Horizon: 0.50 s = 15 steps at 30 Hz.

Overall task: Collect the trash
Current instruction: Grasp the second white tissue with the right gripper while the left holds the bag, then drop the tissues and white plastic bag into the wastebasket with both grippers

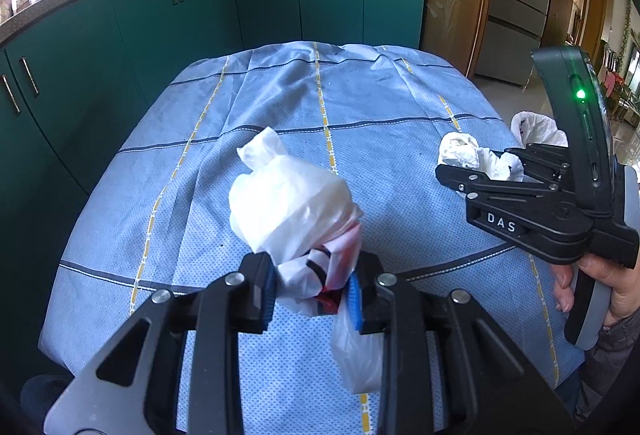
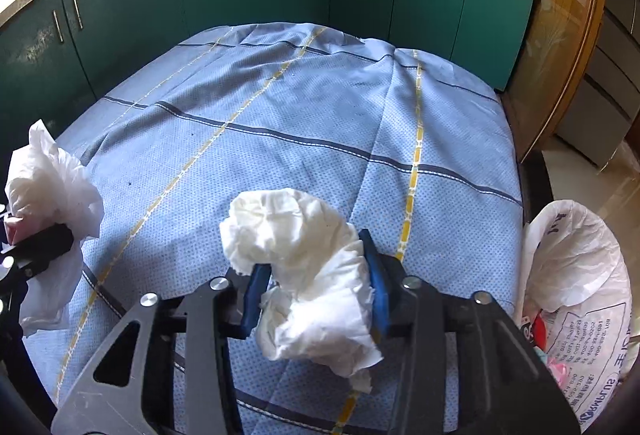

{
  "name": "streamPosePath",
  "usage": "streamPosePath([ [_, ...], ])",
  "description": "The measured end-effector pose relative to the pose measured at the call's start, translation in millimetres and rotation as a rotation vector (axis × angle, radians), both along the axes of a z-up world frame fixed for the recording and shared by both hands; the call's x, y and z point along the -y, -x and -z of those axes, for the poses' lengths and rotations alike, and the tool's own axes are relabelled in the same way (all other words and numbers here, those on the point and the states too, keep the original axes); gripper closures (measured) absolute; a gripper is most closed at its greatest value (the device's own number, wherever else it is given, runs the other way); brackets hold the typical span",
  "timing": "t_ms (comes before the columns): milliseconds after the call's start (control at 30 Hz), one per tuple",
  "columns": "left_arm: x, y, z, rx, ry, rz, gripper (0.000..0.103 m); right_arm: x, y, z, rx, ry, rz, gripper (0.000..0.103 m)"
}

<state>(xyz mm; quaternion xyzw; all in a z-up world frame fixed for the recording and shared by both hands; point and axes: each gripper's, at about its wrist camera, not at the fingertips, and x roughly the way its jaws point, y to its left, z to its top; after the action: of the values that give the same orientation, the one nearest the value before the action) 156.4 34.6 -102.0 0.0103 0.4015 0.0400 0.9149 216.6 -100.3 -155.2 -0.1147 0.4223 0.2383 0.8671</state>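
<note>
The left gripper (image 1: 312,295) has its blue-padded fingers (image 1: 267,291) clenched on a crumpled white plastic bag with red and black print (image 1: 292,211), held just above the blue checked cloth (image 1: 280,107) that covers the bench, near its front edge. The right gripper (image 2: 316,287) grasps a wad of crumpled white tissue paper (image 2: 308,259) between its own blue fingers (image 2: 253,295) — also lifted above the cloth, close to the bench's right edge. Just off that right edge stands an open white printed trash bag (image 2: 576,275), already holding some colourful scraps. Green cabinets (image 1: 192,19) curve behind the bench's far edge.
</note>
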Motion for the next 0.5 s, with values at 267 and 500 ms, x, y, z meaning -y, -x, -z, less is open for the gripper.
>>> streamPosePath([
  [267, 0, 2, -1, 0.006, 0.0, -0.007, 0.075, 6, 5, -8, 0.023, -0.032, 0.0, 0.065],
  [500, -1, 9, -15, 0.055, -0.01, -0.023, 0.075, 10, 8, -17, 0.065, -0.05, 0.021, 0.065],
])
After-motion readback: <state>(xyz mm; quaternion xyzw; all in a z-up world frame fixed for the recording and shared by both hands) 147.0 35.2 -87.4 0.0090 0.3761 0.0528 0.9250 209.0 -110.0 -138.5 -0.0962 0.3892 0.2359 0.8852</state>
